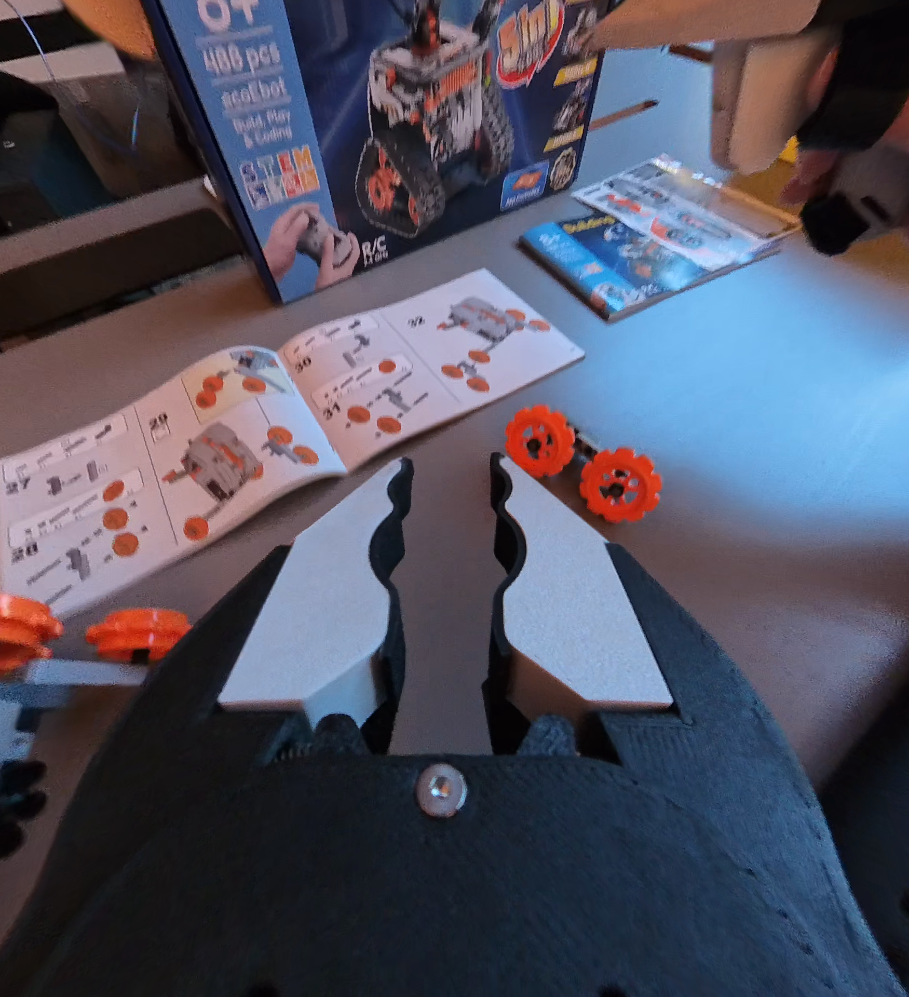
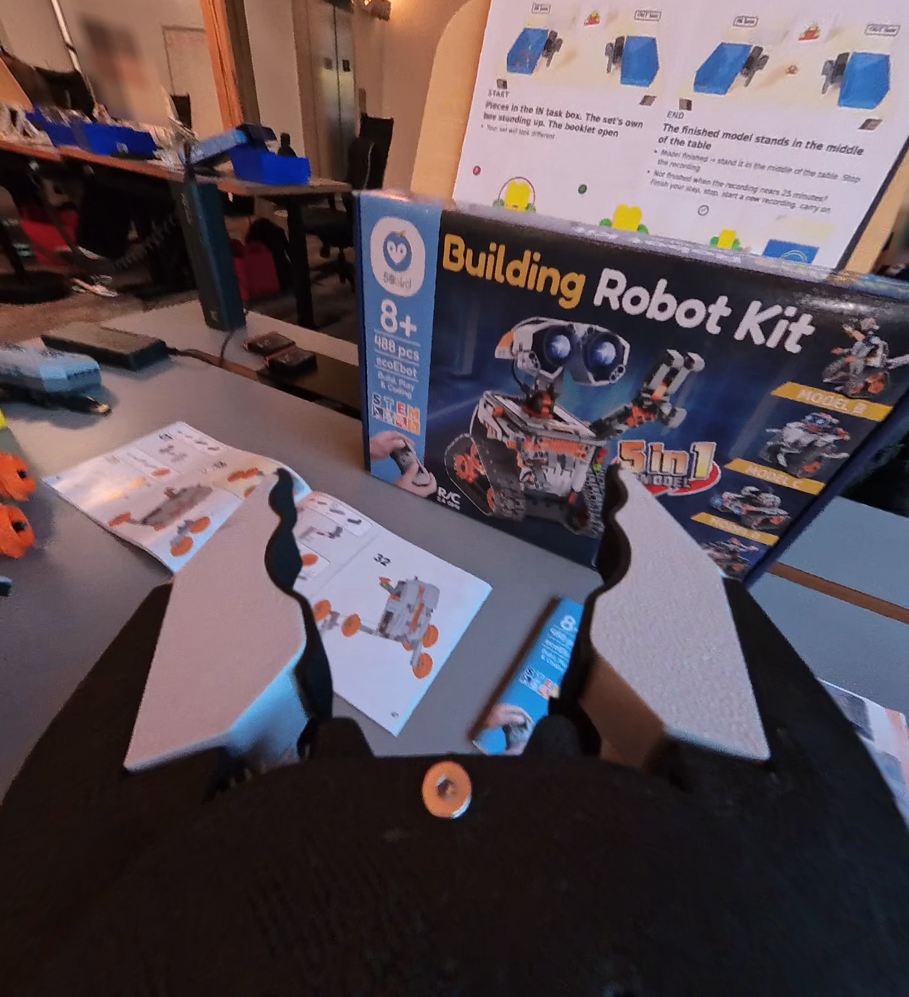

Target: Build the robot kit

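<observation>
1. Tongs: your left tongs [image 1: 451,464] are spread with a narrow gap, nothing between them, over bare grey bench [image 1: 765,566].
2. Nearest part: pair of orange gear wheels [image 1: 581,464] on a dark axle, just right of the left tongs' tip, not touching.
3. Your right tongs [image 2: 446,480] are spread wide, empty, above the open instruction booklet [image 2: 387,609].
4. Kit box [image 2: 630,388] stands upright at the far side of the bench.
5. Partly built grey model with orange wheels [image 1: 20,647] sits near left.
</observation>
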Available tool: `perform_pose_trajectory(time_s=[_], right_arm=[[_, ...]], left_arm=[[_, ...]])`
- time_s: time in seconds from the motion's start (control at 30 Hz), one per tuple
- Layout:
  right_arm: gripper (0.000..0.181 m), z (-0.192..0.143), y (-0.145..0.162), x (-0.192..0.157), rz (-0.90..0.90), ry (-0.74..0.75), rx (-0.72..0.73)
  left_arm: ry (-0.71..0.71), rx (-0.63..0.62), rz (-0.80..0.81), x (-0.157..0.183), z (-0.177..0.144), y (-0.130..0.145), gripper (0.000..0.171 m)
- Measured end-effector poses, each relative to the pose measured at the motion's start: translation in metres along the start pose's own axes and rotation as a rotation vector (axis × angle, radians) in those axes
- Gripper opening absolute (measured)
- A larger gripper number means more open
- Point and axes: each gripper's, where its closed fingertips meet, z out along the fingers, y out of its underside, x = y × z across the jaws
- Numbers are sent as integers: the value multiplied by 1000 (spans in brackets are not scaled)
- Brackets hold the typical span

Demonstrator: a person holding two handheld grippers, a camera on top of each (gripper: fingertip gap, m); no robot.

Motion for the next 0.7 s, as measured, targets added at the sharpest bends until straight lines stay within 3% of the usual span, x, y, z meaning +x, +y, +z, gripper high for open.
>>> perform_pose_trajectory(time_s=[0.13,0.27,0.4,0.47,0.5,0.6,0.7], right_arm=[[125,11,-26,-9,39,-75,4],[149,18,-82,-4,4,-91,78],[150,5,-141,-13,-16,-191,237],[148,-3,-145,-25,63,-313,238],[140,-6,-143,-27,110,-358,242],[80,-16,-112,-48,119,-548,204],[51,-12,-48,-51,65,-608,103]], left_arm=[[-3,60,66,-2,-6,-48,28],[-26,196,127,-8,-29,-129,30],[-19,386,150,1,-62,-209,35],[-5,447,162,10,-73,-231,44],[1,465,170,14,-75,-235,49],[49,415,158,22,-68,-218,57],[234,191,226,39,-38,-151,33]])
